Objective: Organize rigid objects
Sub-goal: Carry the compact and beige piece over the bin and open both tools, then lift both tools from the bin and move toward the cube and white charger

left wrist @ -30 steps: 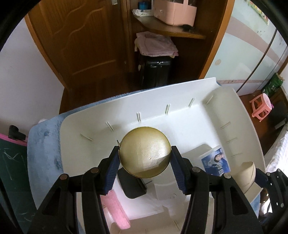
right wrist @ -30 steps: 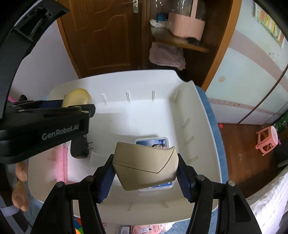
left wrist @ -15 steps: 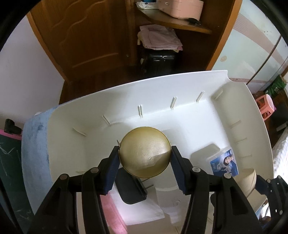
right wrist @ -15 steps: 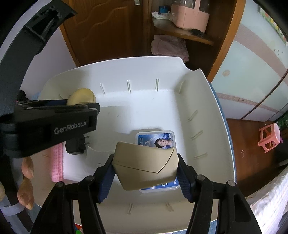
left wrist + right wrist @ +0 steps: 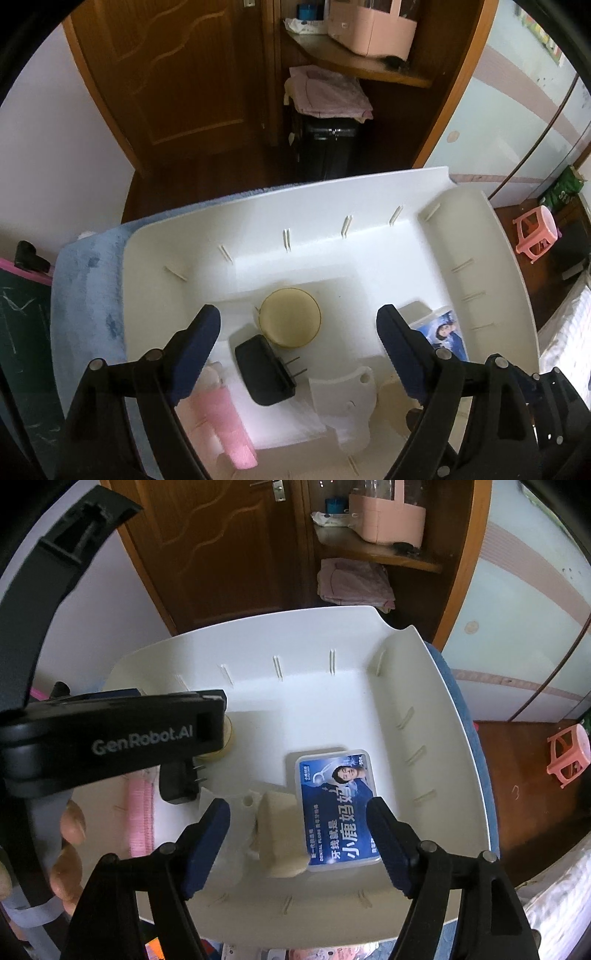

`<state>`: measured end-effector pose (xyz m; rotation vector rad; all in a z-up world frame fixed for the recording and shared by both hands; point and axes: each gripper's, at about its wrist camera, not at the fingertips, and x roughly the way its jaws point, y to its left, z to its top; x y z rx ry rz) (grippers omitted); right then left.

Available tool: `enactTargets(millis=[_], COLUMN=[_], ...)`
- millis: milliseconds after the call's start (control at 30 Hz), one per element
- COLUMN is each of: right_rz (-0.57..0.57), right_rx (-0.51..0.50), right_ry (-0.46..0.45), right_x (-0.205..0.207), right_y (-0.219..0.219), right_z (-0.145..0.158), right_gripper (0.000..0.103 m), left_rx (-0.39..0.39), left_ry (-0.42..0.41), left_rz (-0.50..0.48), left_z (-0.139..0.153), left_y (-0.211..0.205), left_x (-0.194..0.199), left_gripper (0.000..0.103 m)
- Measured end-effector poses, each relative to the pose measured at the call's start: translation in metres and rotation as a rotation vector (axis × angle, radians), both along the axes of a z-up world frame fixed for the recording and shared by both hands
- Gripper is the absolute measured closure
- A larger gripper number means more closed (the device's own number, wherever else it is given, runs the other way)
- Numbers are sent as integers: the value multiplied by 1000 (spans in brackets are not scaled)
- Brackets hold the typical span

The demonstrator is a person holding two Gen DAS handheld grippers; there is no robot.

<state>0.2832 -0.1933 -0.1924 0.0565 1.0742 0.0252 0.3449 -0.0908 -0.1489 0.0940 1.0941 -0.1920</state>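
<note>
Left claw [image 5: 298,339] jaws just opened, nothing clamped: round gold tin [image 5: 290,316] lies on the white tray [image 5: 461,236] floor between and just beyond the tips, touching the black plug [image 5: 264,369] on its near side. Right claw [image 5: 298,836] also just opened, empty: tan box [image 5: 280,834] rests below the gap, left edge of the blue floss case [image 5: 338,808].

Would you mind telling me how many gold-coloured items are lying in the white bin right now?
2. The round gold tin sits mid-bin behind the black plug adapter; the angular gold box lies against the blue floss box. More may be hidden under the fingers.
</note>
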Motion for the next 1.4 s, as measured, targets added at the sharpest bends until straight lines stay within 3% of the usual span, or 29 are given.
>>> enactTargets(millis=[167, 833, 1000, 1400], right_rz=[7, 51, 71, 115], right_rx=[7, 35, 39, 36], right_ry=[-30, -171, -188, -182], right_x=[-14, -105, -139, -203], right_y=[1, -6, -12, -21], right_z=[14, 96, 110, 112], right_gripper=[26, 26, 26, 26], left_rx=[-16, -31, -37, -11], left_ry=[-29, -120, -137, -147], left_rz=[14, 81, 100, 77], left_z=[19, 104, 113, 109], left_y=[4, 32, 41, 50], left_x=[-15, -115, -146, -222], left_gripper=[4, 3, 3, 3])
